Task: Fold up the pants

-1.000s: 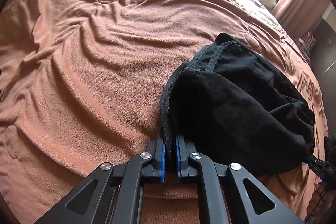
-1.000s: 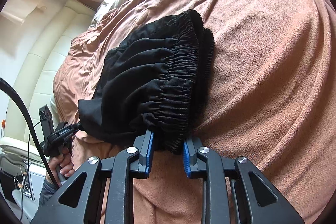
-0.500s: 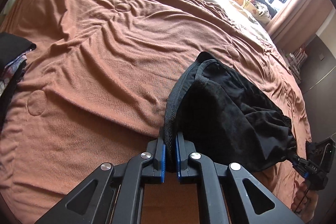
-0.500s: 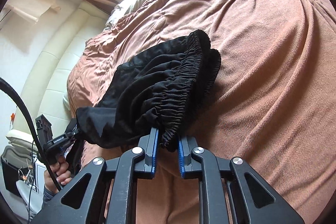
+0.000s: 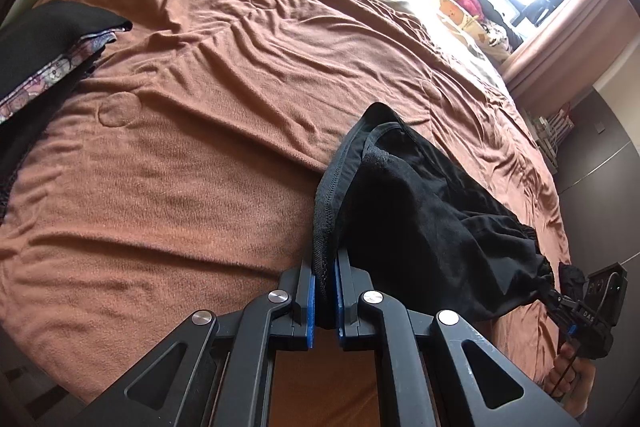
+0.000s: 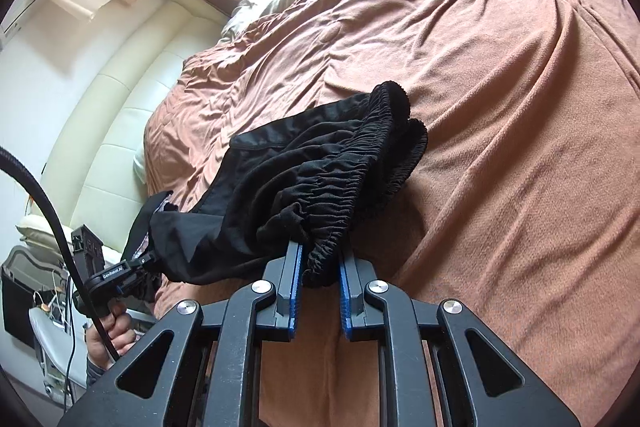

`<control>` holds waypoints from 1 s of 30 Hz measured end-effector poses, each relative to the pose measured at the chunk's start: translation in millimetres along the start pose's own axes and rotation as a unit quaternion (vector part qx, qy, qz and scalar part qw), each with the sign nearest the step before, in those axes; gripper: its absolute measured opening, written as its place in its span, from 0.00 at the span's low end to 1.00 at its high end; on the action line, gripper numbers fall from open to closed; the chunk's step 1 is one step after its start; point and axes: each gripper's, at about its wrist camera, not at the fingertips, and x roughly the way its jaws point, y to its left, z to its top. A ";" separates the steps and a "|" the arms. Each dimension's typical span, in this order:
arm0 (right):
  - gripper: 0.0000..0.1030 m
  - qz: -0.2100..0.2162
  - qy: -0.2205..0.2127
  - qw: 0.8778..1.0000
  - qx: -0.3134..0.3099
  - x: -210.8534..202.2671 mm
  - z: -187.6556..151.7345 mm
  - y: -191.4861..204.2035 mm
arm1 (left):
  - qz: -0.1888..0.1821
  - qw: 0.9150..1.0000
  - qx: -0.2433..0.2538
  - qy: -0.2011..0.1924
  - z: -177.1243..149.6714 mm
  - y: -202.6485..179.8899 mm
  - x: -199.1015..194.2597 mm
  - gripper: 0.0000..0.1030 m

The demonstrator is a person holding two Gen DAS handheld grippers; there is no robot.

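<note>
Black pants (image 5: 432, 223), folded into a bundle, hanging between two grippers just above the brown blanket (image 5: 192, 155) of the bed. Left gripper (image 5: 325, 291): blue fingers (image 5: 311, 301) clamped on a stitched hem edge. Right gripper (image 6: 320, 287): fingers (image 6: 294, 287) just closing, pressed on the gathered elastic waistband (image 6: 344, 187). Lower part of the bundle close to the blanket, contact not clear. At the left edge of the left wrist view, a stack of folded clothes (image 5: 44, 47) on the bed, well apart from the pants.
</note>
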 end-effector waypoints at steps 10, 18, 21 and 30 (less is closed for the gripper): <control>0.13 -0.002 0.006 1.000 -0.006 -13.8 -21.3 5.9 | -0.020 1.000 -0.020 -0.005 -38.2 13.9 -33.7 0.08; 0.13 -0.010 0.024 0.999 -0.028 -26.0 -39.1 12.1 | -0.036 0.999 -0.030 -0.008 -73.4 25.2 -58.4 0.08; 0.13 -0.014 0.029 0.999 -0.031 -29.9 -45.6 14.3 | -0.042 0.998 -0.038 -0.003 -85.8 30.9 -62.9 0.07; 0.13 -0.022 0.044 0.999 -0.025 -33.7 -60.3 13.3 | -0.042 0.997 -0.056 0.022 -116.8 50.0 -65.2 0.07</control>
